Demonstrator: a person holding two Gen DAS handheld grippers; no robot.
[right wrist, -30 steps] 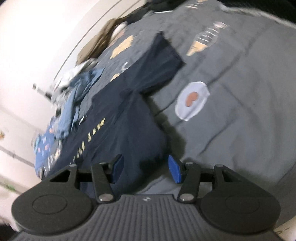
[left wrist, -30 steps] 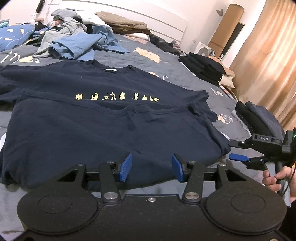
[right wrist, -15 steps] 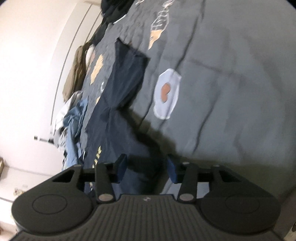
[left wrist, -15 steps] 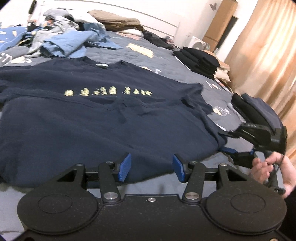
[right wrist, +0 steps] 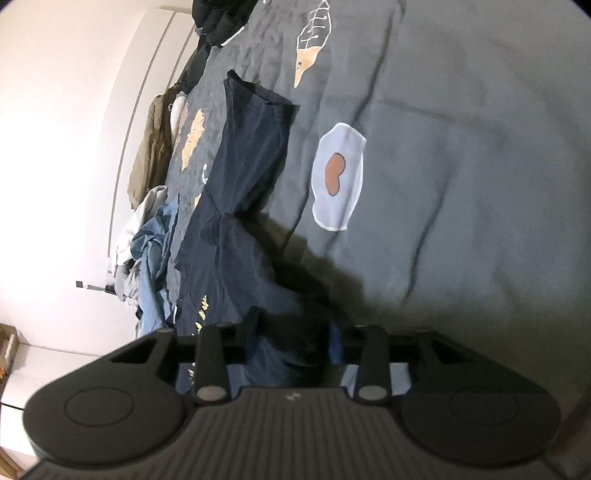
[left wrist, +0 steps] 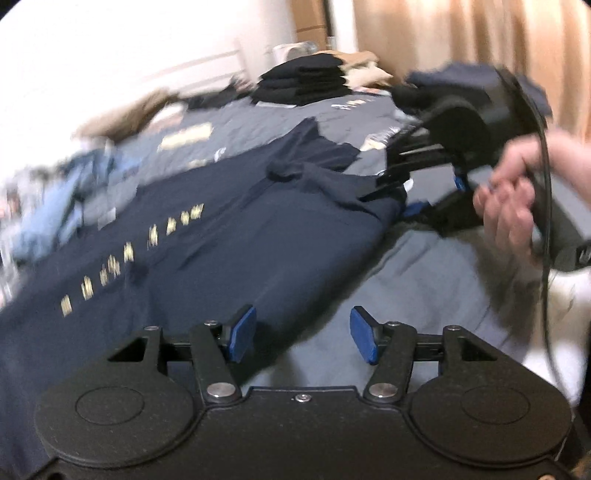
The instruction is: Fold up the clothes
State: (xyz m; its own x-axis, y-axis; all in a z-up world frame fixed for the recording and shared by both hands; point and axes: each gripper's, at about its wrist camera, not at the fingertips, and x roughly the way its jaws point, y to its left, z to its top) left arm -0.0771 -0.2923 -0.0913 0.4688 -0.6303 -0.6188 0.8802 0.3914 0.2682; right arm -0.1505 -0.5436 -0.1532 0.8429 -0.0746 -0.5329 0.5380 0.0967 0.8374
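A navy T-shirt with yellow print lies spread on the grey bed, its lower part folded up over the chest. My left gripper hovers open at the shirt's near edge, the left pad over navy cloth and the right pad over the quilt. A hand holds my right gripper at the shirt's near right corner. In the right wrist view the same T-shirt runs away from the right gripper, which is open with the dark corner cloth lying between its fingers.
A stack of folded black clothes sits at the far side of the bed. Unfolded blue garments are heaped at the left, and a brown garment lies by the headboard. Grey quilt stretches to the right. Curtains hang behind.
The left wrist view has swung right and tilted. The right gripper has come down onto the shirt's near right corner, and cloth now lies between its fingers.
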